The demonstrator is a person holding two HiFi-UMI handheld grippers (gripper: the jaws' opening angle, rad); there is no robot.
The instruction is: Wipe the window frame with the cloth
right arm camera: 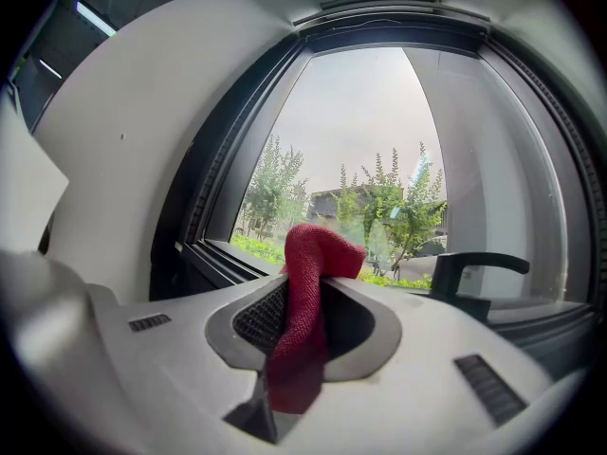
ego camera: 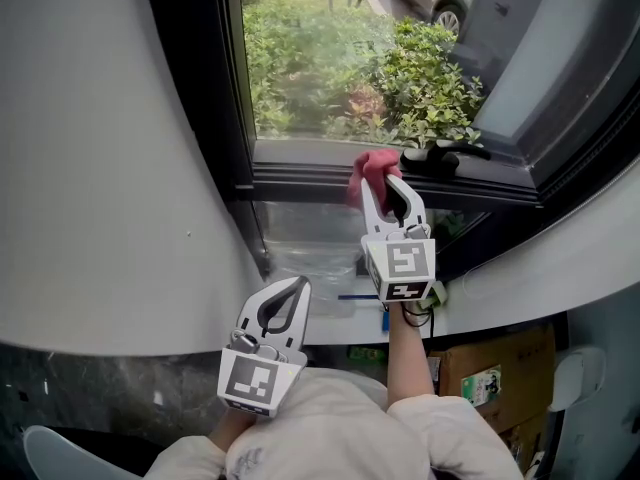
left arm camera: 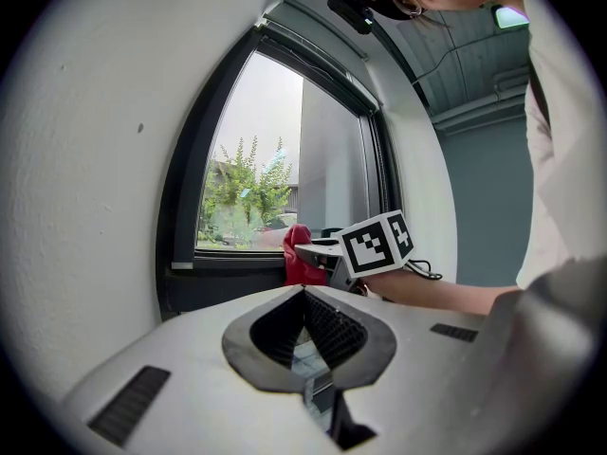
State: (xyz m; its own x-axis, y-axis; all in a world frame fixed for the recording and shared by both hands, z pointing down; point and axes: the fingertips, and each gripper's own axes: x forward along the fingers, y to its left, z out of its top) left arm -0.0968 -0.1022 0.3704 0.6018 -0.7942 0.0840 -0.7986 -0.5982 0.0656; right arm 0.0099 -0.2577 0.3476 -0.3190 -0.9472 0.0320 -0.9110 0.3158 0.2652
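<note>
A red cloth [ego camera: 366, 173] is pinched in my right gripper [ego camera: 386, 184], which is shut on it. The cloth presses against the dark lower rail of the window frame [ego camera: 300, 180], just left of the black window handle [ego camera: 445, 155]. In the right gripper view the cloth [right arm camera: 308, 301] hangs folded between the jaws of the right gripper [right arm camera: 315, 278], with the frame [right arm camera: 213, 259] to the left and the handle [right arm camera: 474, 273] to the right. My left gripper [ego camera: 296, 286] hangs lower left, shut and holding nothing. Seen from the left gripper [left arm camera: 304, 294], the cloth [left arm camera: 299, 259] rests at the frame's bottom.
A curved white wall [ego camera: 100, 168] borders the window on the left. Clear plastic sheeting [ego camera: 310, 238] lies below the rail. A white sill [ego camera: 520, 268] runs to the right, with a cardboard box [ego camera: 500, 363] beneath it. Bushes [ego camera: 420, 78] stand outside the glass.
</note>
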